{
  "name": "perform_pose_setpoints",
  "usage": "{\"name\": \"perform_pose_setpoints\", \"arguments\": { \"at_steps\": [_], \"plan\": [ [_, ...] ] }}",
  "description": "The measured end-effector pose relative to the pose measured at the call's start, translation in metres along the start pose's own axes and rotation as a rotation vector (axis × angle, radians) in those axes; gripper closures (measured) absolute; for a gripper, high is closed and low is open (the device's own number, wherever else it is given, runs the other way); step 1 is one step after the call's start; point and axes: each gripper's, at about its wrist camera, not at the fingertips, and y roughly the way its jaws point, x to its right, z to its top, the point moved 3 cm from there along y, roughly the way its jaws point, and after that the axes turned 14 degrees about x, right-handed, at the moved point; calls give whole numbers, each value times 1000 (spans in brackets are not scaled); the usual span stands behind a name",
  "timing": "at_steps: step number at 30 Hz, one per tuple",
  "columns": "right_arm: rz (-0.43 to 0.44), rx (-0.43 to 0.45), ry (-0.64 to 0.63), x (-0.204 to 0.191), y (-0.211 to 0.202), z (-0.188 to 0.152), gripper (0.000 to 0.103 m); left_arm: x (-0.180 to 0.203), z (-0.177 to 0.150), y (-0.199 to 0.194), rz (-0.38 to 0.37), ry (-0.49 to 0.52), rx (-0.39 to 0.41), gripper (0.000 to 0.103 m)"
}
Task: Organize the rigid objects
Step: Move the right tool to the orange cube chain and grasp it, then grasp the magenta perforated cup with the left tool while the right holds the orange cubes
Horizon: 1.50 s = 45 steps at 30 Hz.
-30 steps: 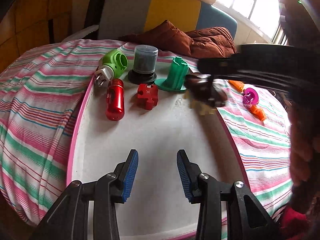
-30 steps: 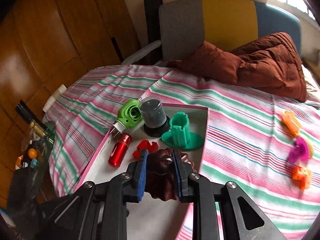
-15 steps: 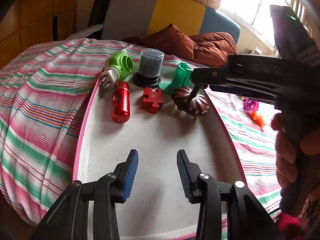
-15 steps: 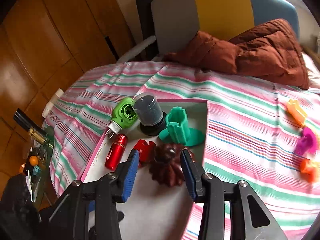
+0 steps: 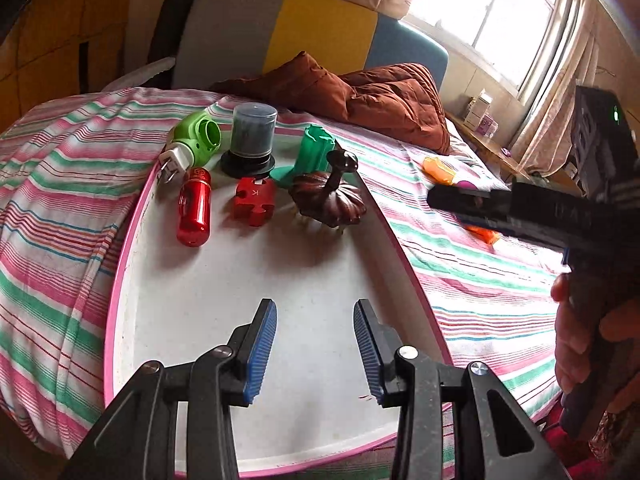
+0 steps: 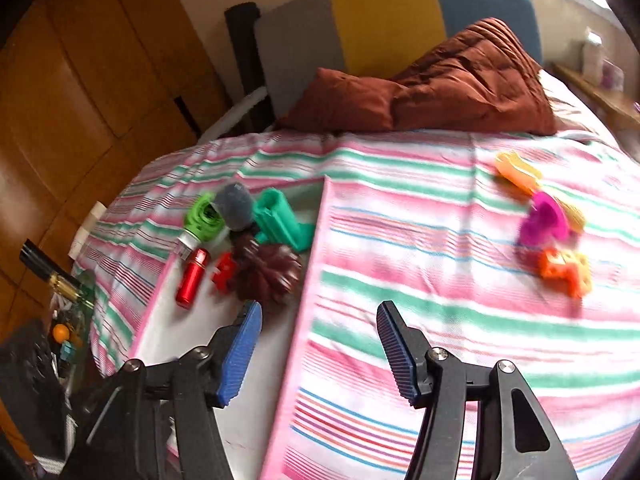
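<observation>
The brown scalp brush [image 5: 328,200] now sits on the white tray [image 5: 280,300], just beside the red puzzle piece [image 5: 255,199] and in front of the green stand [image 5: 314,152], near the tray's right edge; the right gripper [image 6: 318,354] has just been opening its jaws and nothing lies between them now, the brush standing clear ahead and to the left of them; so the drop looks finished, and the step in hand, as I judge it, is to swing over to the loose things on the striped bedspread [image 6: 440,280]: the magenta piece [image 6: 544,220], the orange block [image 6: 564,270] and the pale orange piece [image 6: 516,170], which lie close together and well apart from the tray; to do it well I would keep the jaws spread wide on the way across, lift clear of the pink rim so the tray is not nudged, and pick the piece at the edge of the cluster first, since the magenta one touches or overlaps its neighbour and a careless pinch could drag two at once; the bedspread is soft, so press down lightly; the left gripper [image 5: 316,350] hangs over the bare near part of the tray with its jaws apart and empty; it could steady the tray if it slides.
</observation>
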Motion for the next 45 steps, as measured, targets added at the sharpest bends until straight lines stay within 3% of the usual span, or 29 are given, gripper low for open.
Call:
{"name": "perform_pose_setpoints", "arguments": {
  "at_steps": [13, 19, 21, 28, 34, 36, 37, 45],
  "plan": [
    [-181, -63, 23, 81, -22, -44, 40, 23, 1, -9, -97, 13, 24, 63],
    [-346, 6, 1, 142, -33, -29, 39, 31, 1, -11, -91, 11, 16, 63],
    [-376, 36, 14, 162, -33, -18, 29, 32, 1, -11, -89, 3, 11, 63],
    [-401, 52, 172, 203, -2, 12, 26, 38, 0, -17, -79, 15, 6, 63],
    [-435, 52, 130, 202, 24, 21, 26, 42, 4, -21, -65, 40, 15, 63],
    [-426, 41, 124, 202, 27, 16, 32, 43, 5, -22, -65, 35, 15, 63],
    [-420, 32, 115, 202, 28, 13, 41, 44, 6, -21, -67, 32, 13, 63],
    [-404, -36, 3, 204, 3, -9, 43, 76, 21, -10, -127, 71, 16, 63]
  ]
}}
